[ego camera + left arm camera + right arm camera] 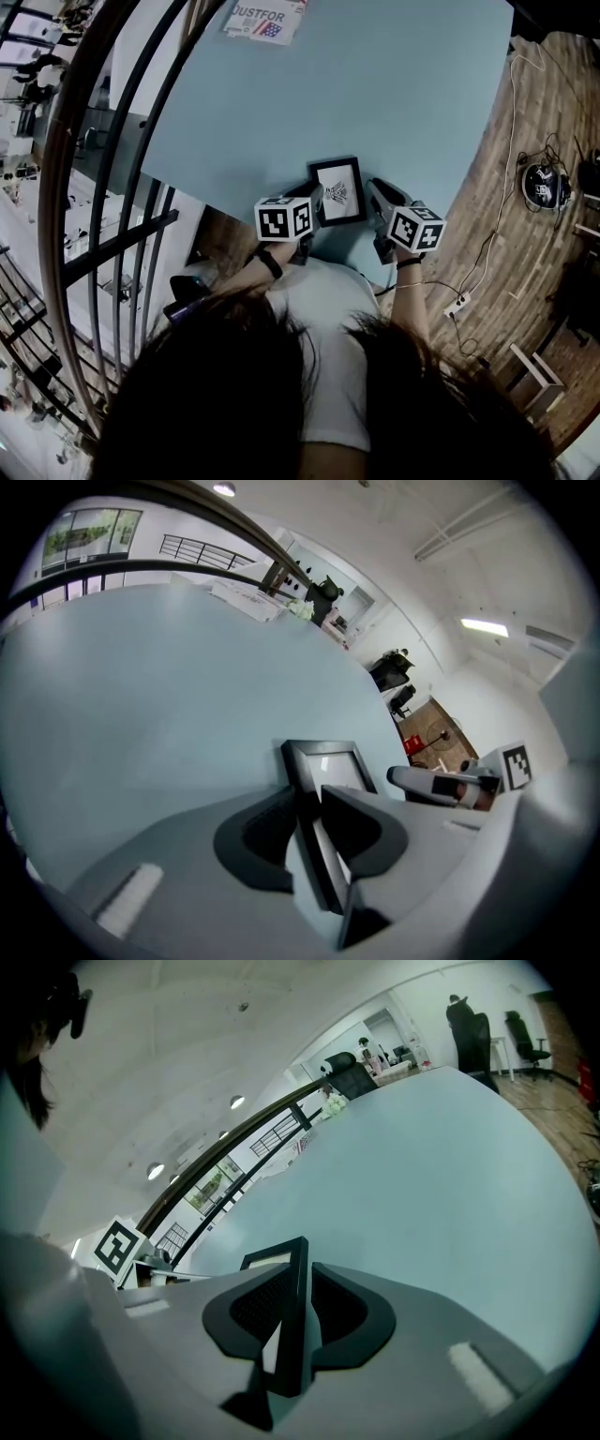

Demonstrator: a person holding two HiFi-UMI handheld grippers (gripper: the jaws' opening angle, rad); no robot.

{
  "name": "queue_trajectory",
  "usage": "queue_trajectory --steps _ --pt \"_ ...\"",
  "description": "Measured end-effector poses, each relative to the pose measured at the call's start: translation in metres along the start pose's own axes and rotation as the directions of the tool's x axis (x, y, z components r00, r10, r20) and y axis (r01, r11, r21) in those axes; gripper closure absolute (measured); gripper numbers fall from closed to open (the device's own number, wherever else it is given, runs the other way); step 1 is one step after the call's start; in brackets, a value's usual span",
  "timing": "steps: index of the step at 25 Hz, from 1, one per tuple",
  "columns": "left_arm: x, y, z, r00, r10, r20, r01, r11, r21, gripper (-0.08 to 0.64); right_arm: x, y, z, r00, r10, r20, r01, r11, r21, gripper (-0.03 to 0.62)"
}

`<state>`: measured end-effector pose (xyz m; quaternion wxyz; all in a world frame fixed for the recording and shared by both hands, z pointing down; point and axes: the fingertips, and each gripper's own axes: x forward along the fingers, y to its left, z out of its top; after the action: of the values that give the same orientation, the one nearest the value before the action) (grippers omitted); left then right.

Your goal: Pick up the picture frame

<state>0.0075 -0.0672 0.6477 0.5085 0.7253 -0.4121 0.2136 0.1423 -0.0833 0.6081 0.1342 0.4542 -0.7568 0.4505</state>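
Observation:
The picture frame (338,190), black-rimmed with a white print, is at the near edge of the light blue table (394,94). My left gripper (314,197) is shut on its left side. My right gripper (372,194) is shut on its right side. In the left gripper view the frame (328,761) runs between the dark pads of the left gripper (309,803), and the right gripper (441,785) shows beyond it. In the right gripper view the frame's edge (298,1307) is pinched in the right gripper (305,1283). Whether the frame is off the table I cannot tell.
A printed sheet (265,19) lies at the table's far edge. A dark curved railing (112,187) runs along the left. To the right is wooden floor with cables, a power strip (457,305) and a round dark device (542,186).

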Motion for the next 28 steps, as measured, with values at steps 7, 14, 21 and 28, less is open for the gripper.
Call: queue_trajectory --steps 7,14,21,28 --pt "-0.002 0.0 0.001 0.999 -0.036 0.013 0.037 0.999 -0.034 0.419 0.008 0.003 -0.011 0.989 0.117 -0.093 -0.105 0.987 0.124 0.487" --pt "-0.003 -0.003 0.003 0.998 -0.067 0.023 0.068 0.997 -0.047 0.422 0.014 0.017 -0.028 0.93 0.271 -0.248 -0.214 0.948 0.234 0.449" --pt "-0.003 0.0 0.002 0.996 -0.084 0.018 0.085 0.994 -0.074 0.423 0.016 0.024 -0.032 0.845 0.441 -0.302 -0.315 0.867 0.386 0.451" --pt "-0.005 0.0 0.003 0.996 -0.089 0.023 0.091 0.991 -0.095 0.423 0.019 0.037 -0.029 0.786 0.519 -0.337 -0.38 0.834 0.399 0.451"
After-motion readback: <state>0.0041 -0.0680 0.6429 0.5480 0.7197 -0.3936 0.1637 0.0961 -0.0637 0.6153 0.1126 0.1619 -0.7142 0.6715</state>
